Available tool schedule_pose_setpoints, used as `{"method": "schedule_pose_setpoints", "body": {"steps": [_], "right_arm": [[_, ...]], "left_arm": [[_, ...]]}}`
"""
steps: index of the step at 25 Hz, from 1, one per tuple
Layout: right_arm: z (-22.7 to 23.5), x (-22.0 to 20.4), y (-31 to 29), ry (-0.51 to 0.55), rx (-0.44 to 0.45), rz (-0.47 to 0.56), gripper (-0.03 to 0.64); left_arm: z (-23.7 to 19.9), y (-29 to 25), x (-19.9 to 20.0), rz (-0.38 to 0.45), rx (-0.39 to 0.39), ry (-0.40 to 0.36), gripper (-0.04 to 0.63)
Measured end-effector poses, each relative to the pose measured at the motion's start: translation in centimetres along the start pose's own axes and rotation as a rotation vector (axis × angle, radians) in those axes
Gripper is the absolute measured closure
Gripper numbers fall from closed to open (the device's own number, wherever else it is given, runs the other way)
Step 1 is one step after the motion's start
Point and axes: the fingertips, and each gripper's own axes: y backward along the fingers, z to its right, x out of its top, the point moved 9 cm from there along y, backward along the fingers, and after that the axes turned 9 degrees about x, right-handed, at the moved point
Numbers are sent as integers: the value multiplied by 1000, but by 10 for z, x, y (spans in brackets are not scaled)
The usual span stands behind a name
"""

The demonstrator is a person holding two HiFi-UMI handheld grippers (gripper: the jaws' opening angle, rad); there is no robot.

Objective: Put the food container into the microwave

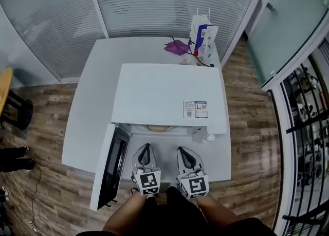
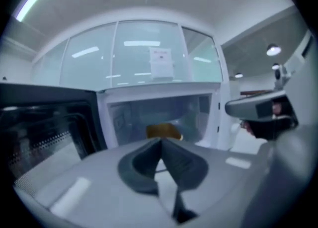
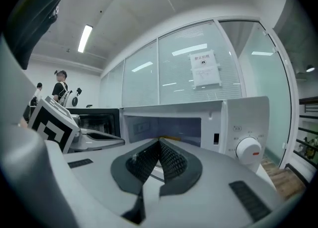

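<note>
The white microwave (image 1: 169,96) stands on the white table (image 1: 95,91) with its door (image 1: 110,167) swung open to the left. Inside its cavity sits the food container (image 1: 157,127), seen as a brownish shape (image 2: 164,130) in the left gripper view; the right gripper view shows only a thin yellow edge of it (image 3: 171,139). My left gripper (image 1: 145,148) (image 2: 160,141) and right gripper (image 1: 183,151) (image 3: 159,141) hover side by side just in front of the opening. Both are shut with nothing between the jaws. Neither touches the container.
The microwave's dial (image 3: 248,149) is on its right front panel. Behind the microwave lie a purple item (image 1: 176,47) and a white and blue bag (image 1: 202,35). A dark stool (image 1: 16,111) and a person's feet (image 1: 15,158) are on the wooden floor at left.
</note>
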Motion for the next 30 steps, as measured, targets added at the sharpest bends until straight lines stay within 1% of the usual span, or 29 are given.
{"method": "schedule_pose_setpoints", "body": {"steps": [3, 7, 10, 14, 19, 26, 30], "right_arm": [[-9, 12, 3, 5, 3, 29, 611], [-20, 31, 5, 56, 9, 42, 611], [-27, 48, 6, 79, 6, 81, 611], [-31, 65, 8, 80, -8, 123, 611], [-32, 74, 12, 108, -31, 147, 611], [-29, 82, 22, 113, -57, 158, 611], [-26, 86, 24, 87, -61, 176, 611]], "left_arm": [[-9, 15, 10, 12, -44, 34, 591], [-18, 31, 20, 37, -120, 113, 591], [-24, 39, 26, 59, -153, 127, 591], [-32, 42, 33, 80, -152, 120, 591], [-35, 43, 39, 98, -152, 120, 591], [-31, 44, 51, 124, -165, 122, 591], [-31, 44, 53, 129, -161, 122, 591]]}}
